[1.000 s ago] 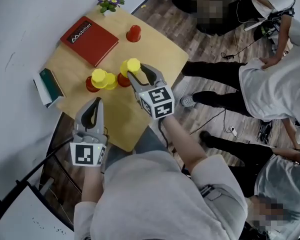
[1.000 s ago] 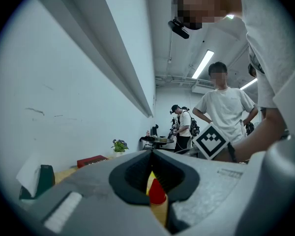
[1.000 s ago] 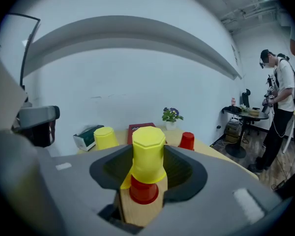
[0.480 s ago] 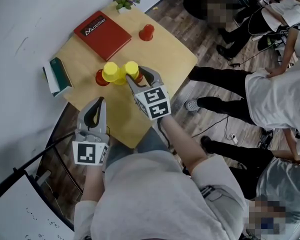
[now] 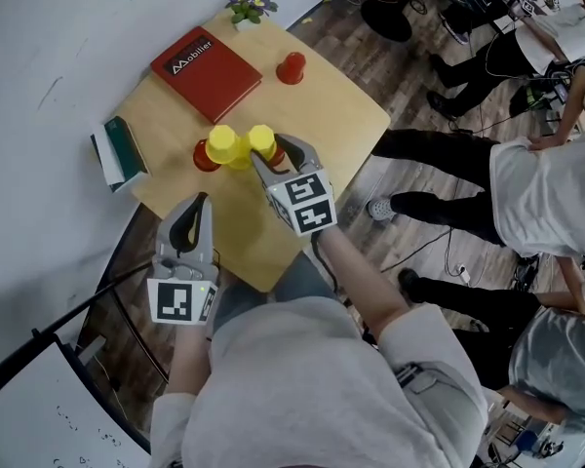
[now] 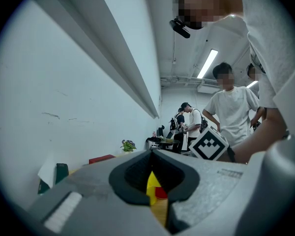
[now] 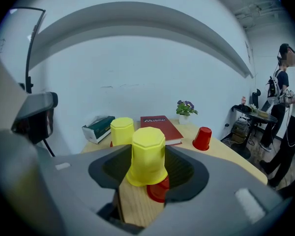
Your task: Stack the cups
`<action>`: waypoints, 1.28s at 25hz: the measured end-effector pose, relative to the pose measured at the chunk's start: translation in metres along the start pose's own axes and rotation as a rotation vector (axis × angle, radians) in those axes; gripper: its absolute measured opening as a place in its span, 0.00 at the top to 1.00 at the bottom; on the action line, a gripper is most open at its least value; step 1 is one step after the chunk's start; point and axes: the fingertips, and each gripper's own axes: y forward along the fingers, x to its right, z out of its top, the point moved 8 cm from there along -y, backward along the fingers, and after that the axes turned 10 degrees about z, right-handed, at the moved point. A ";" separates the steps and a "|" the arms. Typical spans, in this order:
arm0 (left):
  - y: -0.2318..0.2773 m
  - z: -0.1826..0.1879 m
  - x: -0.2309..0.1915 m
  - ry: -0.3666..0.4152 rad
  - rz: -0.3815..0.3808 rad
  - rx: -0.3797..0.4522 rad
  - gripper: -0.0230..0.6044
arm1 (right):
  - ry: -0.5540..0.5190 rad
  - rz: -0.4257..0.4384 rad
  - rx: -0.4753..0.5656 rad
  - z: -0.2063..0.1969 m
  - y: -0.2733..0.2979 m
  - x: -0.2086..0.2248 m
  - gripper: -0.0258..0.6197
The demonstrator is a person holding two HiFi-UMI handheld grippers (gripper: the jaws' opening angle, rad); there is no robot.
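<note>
1. A light wooden tabletop (image 5: 322, 115) seen from steeply above, with a person's two arms reaching over its near edge.
2. The right hand-held gripper (image 5: 276, 152) reaches to the middle of the tabletop. Its jaws stand wide and have just been opening.
3. Between those jaws stands an upside-down yellow cup (image 7: 147, 154), apart from the pads. It sits on top of a red cup (image 7: 160, 190), whose rim peeks out at its base.
4. Just beside it, toward the left edge, a second yellow cup (image 5: 222, 144) sits upside down on a second red cup (image 5: 204, 157).
5. A lone red cup (image 5: 292, 67) stands upside down near the far right edge, well apart from the two pairs.
6. The left hand-held gripper (image 5: 197, 208) hovers over the near left edge, its jaws pressed together with nothing in them.
7. A red book (image 5: 207, 60) lies flat along the far left edge.
8. A small potted plant (image 5: 249, 6) with purple flowers stands at the far corner.
9. A green book (image 5: 122, 151) lies at the left corner.
</note>
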 end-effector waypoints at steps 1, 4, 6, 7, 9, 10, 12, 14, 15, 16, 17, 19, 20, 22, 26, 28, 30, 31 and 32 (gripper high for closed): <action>0.000 0.001 0.000 0.001 -0.001 0.003 0.96 | 0.011 0.008 0.017 0.001 -0.001 0.000 0.62; -0.002 0.005 0.000 0.006 -0.004 0.016 0.96 | 0.039 0.033 0.106 0.007 -0.008 -0.001 0.57; -0.004 0.006 0.000 0.005 -0.006 0.027 0.96 | 0.045 0.034 0.184 0.013 -0.018 -0.001 0.57; -0.005 0.007 0.001 0.004 -0.008 0.033 0.96 | 0.046 0.028 0.223 0.016 -0.024 -0.001 0.58; -0.005 0.009 0.002 0.003 -0.014 0.041 0.96 | 0.042 0.005 0.291 0.023 -0.037 0.002 0.66; -0.005 0.010 0.003 0.004 -0.016 0.043 0.96 | 0.038 -0.009 0.317 0.026 -0.043 0.005 0.68; -0.005 0.013 0.007 0.008 -0.018 0.048 0.96 | 0.029 -0.037 0.351 0.031 -0.055 0.012 0.75; -0.004 0.018 0.011 0.014 -0.016 0.058 0.96 | 0.030 -0.063 0.372 0.034 -0.063 0.021 0.82; -0.003 0.020 0.013 0.017 -0.013 0.064 0.96 | 0.036 -0.076 0.380 0.035 -0.066 0.027 0.86; -0.003 0.023 0.015 0.020 -0.006 0.069 0.96 | 0.043 -0.087 0.385 0.036 -0.069 0.033 0.90; -0.002 0.026 0.017 0.022 0.003 0.074 0.96 | 0.051 -0.093 0.388 0.037 -0.070 0.039 0.95; 0.002 0.032 0.021 0.020 0.029 0.083 0.96 | 0.059 -0.091 0.383 0.040 -0.069 0.054 0.96; 0.004 0.035 0.023 0.016 0.043 0.089 0.96 | 0.059 -0.088 0.374 0.042 -0.067 0.063 0.96; 0.009 0.040 0.026 0.009 0.070 0.098 0.96 | 0.056 -0.088 0.348 0.045 -0.061 0.081 0.96; 0.019 0.044 0.030 -0.001 0.127 0.107 0.96 | 0.085 -0.066 0.277 0.045 -0.041 0.119 0.93; 0.024 0.043 0.033 -0.004 0.153 0.105 0.96 | 0.102 -0.051 0.233 0.041 -0.028 0.136 0.88; 0.027 0.040 0.037 -0.004 0.179 0.096 0.96 | 0.115 -0.037 0.188 0.035 -0.016 0.151 0.83; 0.027 0.038 0.039 -0.005 0.193 0.090 0.96 | 0.124 -0.029 0.165 0.031 -0.010 0.158 0.80; 0.027 0.037 0.040 -0.007 0.208 0.086 0.96 | 0.133 -0.020 0.142 0.027 -0.004 0.164 0.77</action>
